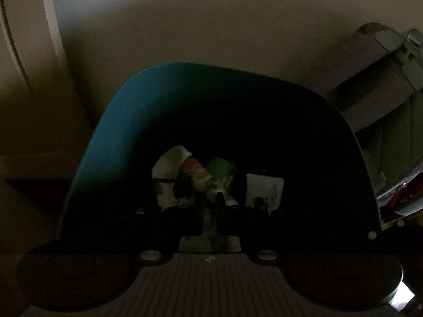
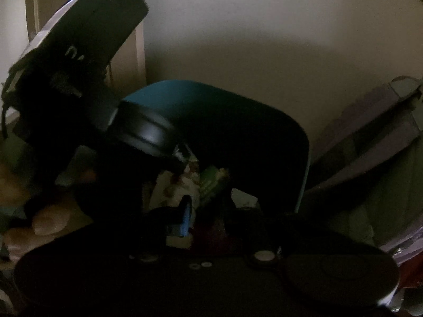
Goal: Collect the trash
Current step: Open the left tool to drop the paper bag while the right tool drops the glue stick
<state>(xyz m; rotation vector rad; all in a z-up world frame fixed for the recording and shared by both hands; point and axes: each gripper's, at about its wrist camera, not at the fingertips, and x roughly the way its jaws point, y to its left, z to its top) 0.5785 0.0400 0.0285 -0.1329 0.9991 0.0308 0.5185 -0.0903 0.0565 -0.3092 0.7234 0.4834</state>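
Note:
A teal bin (image 1: pixel 105 121) (image 2: pixel 171 89) stands against the wall, and both grippers point down into it. Inside lie white paper (image 1: pixel 169 163), an orange-and-white wrapper (image 1: pixel 195 171), a green wrapper (image 1: pixel 219 171) (image 2: pixel 211 182) and a white card (image 1: pixel 264 187). My left gripper (image 1: pixel 210 204) is shut, its tips right at the blurred wrappers; whether it pinches one is too dark to see. My right gripper (image 2: pixel 207 208) shows a blue-padded finger (image 2: pixel 186 214) and a clear gap, with a dark reddish scrap (image 2: pixel 211 233) low between the fingers. The left gripper's body (image 2: pixel 79 79) fills the upper left of the right wrist view.
A grey lidded storage box (image 1: pixel 383 60) (image 2: pixel 370 132) leans beside the bin on the right, with something red (image 1: pixel 401 195) below it. A door frame (image 1: pixel 26 52) rises at the left. A hand (image 2: pixel 45 224) holds the left gripper. The scene is very dark.

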